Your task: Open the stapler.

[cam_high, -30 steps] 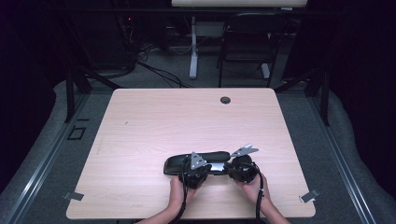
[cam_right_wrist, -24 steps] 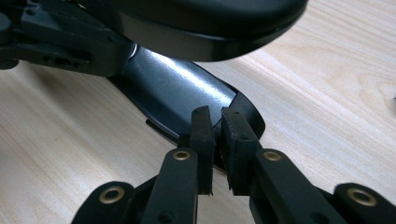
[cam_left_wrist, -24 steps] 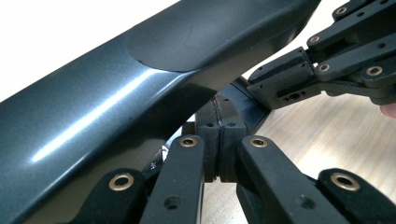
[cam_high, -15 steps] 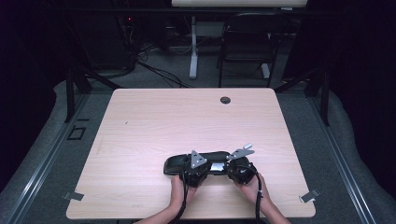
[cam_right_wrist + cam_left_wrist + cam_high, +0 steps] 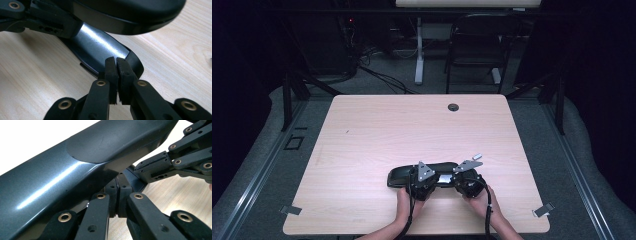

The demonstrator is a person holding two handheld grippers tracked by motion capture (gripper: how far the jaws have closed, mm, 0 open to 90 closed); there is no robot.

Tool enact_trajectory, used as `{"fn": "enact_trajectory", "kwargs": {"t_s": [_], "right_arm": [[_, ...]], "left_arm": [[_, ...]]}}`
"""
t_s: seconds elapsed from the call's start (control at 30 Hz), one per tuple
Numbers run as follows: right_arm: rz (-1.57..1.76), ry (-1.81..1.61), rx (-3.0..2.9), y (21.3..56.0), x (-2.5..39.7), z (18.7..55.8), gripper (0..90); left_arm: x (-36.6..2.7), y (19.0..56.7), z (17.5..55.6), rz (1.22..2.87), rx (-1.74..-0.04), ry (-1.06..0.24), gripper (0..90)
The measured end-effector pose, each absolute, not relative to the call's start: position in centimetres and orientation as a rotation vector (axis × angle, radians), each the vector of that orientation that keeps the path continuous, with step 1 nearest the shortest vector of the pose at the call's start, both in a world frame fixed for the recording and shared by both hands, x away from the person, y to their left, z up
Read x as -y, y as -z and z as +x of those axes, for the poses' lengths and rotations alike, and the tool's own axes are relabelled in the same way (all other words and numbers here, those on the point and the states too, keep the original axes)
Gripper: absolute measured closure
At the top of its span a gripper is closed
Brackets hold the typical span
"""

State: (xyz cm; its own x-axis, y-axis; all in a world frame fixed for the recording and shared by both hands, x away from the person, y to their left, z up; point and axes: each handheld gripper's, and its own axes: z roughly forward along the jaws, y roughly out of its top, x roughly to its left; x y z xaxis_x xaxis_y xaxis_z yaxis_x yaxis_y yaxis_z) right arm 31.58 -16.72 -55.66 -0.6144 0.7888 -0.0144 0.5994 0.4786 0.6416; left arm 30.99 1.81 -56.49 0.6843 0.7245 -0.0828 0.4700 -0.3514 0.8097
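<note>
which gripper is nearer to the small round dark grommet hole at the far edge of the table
Right. The right gripper sits at the near edge, almost straight below the grommet hole; the left gripper lies beside it, further to the left.

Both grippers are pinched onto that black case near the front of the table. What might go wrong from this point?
The left gripper and right gripper each pinch only a thin edge of the glossy black case, so it may slip or twist out. The case looks hinged; its lid could swing shut on the jaws. It sits near the table front edge, so a drop might go off.
</note>
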Motion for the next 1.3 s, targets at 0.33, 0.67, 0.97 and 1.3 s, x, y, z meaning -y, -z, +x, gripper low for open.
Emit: {"fn": "enact_trajectory", "kwargs": {"t_s": [0.33,0.67,0.97,1.3], "right_arm": [[1.154,-0.86,-2.429,55.6,16.6,31.6,90.0],[1.166,-0.874,-2.422,55.7,16.6,31.6,90.0],[1.19,-0.886,-2.411,55.8,16.7,31.6,90.0],[1.197,-0.907,-2.412,55.8,16.8,31.6,90.0]], "left_arm": [[-1.9,56.5,31.0,2.016,-0.917,-0.362,90.0],[-1.2,56.4,31.1,2.017,-0.892,-0.378,90.0],[-0.8,56.5,30.7,1.987,-0.916,-0.435,90.0],[-0.9,56.3,30.5,1.943,-0.934,-0.456,90.0]]}}
